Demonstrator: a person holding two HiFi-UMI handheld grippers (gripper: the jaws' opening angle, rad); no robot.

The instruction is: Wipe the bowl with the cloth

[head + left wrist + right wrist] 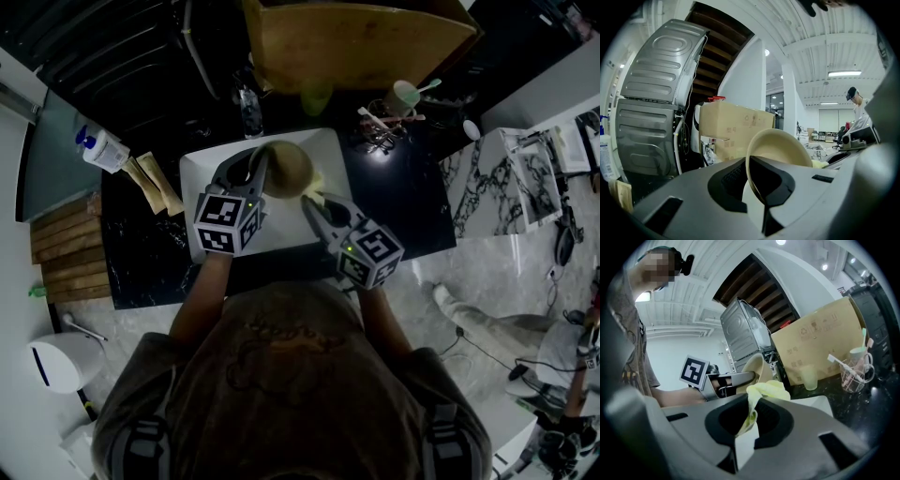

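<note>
While your left gripper (255,169) is clenched on the bowl's rim, the cream bowl (287,169) is tipped up on its edge over the white board (330,150), near the middle of the black counter (141,253). In the left gripper view the rim (749,164) runs down between the two jaws, which pinch it from both sides, and the bowl's hollow (780,147) faces toward 3 o'clock.

At about 4 o'clock from the bowl your right gripper (315,204) grasps the yellow cloth (316,190). In the right gripper view a fold of it (749,416) is nipped between the jaws, and the loose bunch (768,390) spills out past the tips. The cloth sits just beside the bowl's lower edge; you cannot tell whether the two touch.

Farther out, a pale green cup (316,97) stands at 12 o'clock from the bowl, with a big cardboard box (375,42) behind it. A holder of utensils (401,98) is at 2 o'clock. A white bottle with a blue cap (101,148) lies at 9 o'clock near the counter's edge.
</note>
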